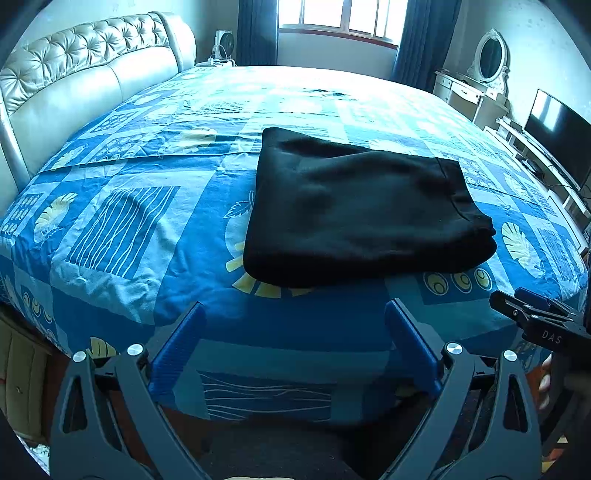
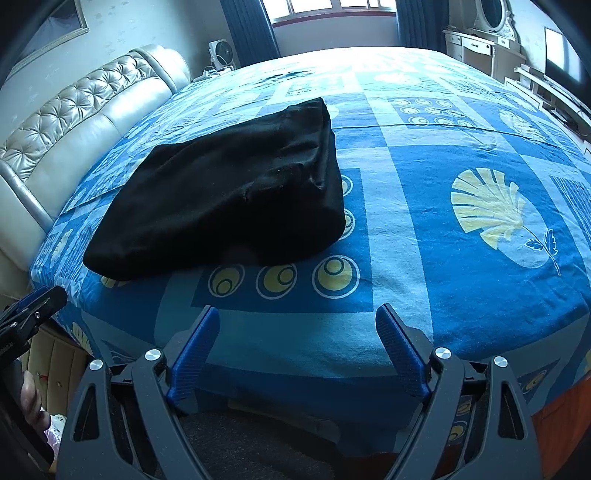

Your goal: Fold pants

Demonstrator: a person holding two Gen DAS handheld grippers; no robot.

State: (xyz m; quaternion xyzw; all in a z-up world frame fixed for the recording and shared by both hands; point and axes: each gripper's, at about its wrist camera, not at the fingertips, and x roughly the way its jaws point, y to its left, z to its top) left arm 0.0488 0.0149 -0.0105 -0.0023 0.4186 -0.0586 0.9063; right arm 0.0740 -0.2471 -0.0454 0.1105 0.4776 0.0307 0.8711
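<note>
Black pants (image 1: 354, 210) lie folded into a compact rectangle on the blue patterned bedspread (image 1: 122, 221), a little back from the bed's near edge. In the right wrist view the pants (image 2: 229, 195) sit ahead and to the left. My left gripper (image 1: 295, 314) hovers open over the near edge of the bed, short of the pants, with nothing between its blue pads (image 1: 177, 347). My right gripper (image 2: 297, 317) is also open and empty, over the bedspread (image 2: 461, 295) to the right of the pants. Each gripper shows at the other view's edge: the right one (image 1: 532, 310), the left one (image 2: 33, 306).
A tufted cream headboard (image 1: 85, 74) runs along the left side. A window with dark curtains (image 1: 347, 18) is at the far end. A white dresser with an oval mirror (image 1: 487, 62) and a television (image 1: 561, 133) stand to the right. A person's fingers (image 1: 545, 384) show at the right edge.
</note>
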